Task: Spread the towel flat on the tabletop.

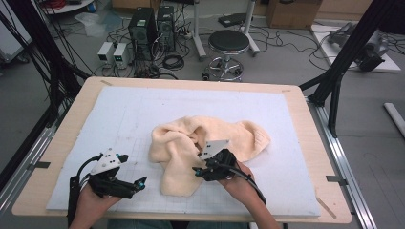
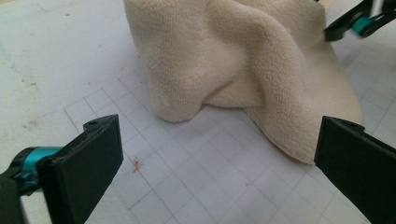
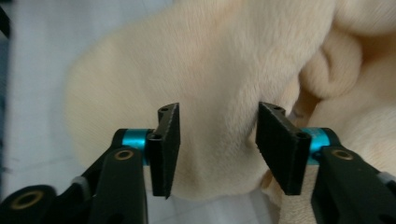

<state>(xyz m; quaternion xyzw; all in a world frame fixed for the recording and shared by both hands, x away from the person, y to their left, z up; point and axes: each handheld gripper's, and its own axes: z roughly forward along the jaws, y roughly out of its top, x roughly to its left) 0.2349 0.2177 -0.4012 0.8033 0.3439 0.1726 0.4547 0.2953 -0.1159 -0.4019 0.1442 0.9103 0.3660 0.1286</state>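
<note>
- Crumpled cream fleece cloth [image 1: 205, 143] sits mid-surface on the white gridded foam mat [image 1: 119, 119] — bunched, one flap trailing toward the near edge.
- Left gripper [image 1: 136, 183] hovers over bare mat just beside the cloth's near-left flap, jaws wide apart, nothing between them.
- Right gripper [image 1: 197, 171] is over the cloth — jaws apart, fleece behind the gap, not clamped.
- No readable writing anywhere.
</note>
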